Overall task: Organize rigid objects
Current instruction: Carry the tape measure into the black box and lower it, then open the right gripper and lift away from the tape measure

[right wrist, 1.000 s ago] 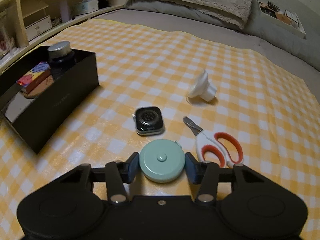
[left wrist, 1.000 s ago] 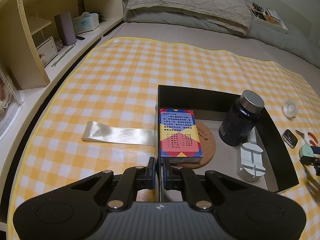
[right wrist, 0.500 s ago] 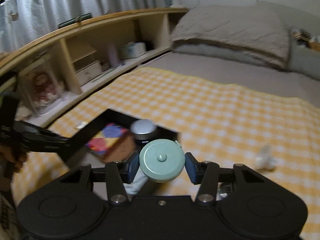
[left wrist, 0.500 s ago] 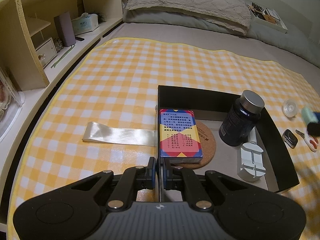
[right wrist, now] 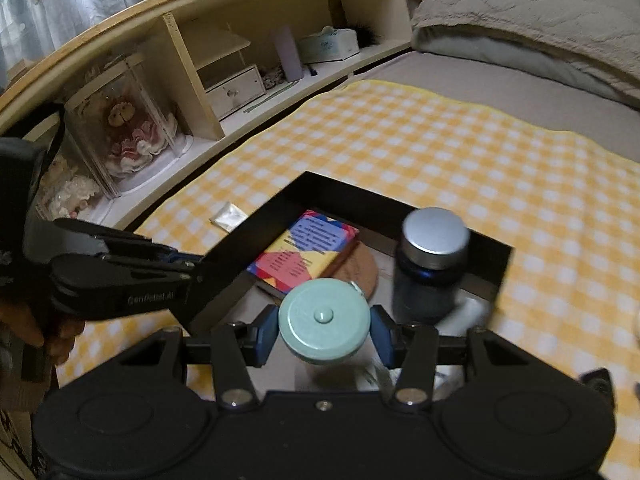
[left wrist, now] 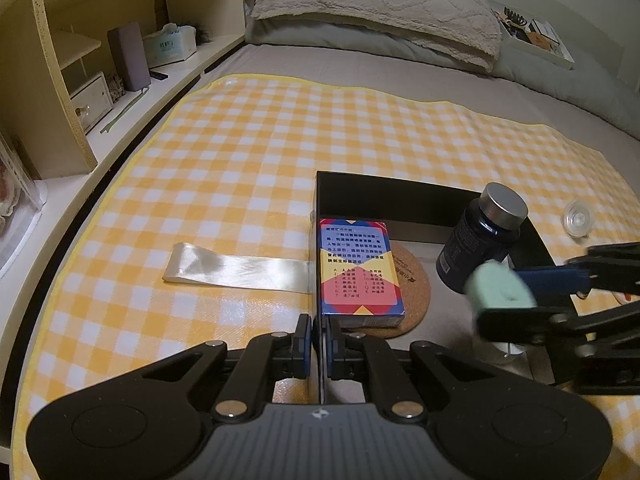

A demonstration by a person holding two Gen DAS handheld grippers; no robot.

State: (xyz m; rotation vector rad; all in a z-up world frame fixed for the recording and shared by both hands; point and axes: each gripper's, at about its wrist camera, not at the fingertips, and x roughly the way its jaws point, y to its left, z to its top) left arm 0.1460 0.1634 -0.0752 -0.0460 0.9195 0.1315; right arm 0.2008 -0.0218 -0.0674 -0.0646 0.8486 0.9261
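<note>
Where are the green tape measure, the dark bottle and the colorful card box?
tape measure (right wrist: 324, 322), right wrist view, on its round face.
bottle (left wrist: 476, 248), left wrist view, on its dark side.
card box (left wrist: 358, 268), left wrist view, on its printed top.

One black tray (left wrist: 400, 196) sits right of centre, holding one colourful card box (left wrist: 358, 268), one cork coaster (left wrist: 412, 280) and one dark bottle (left wrist: 476, 248). One mint tape measure (right wrist: 324, 320) shows at centre. One clear strip (left wrist: 236, 268) lies left of centre; one small clear cap (left wrist: 578, 220) lies at the right edge.
</note>
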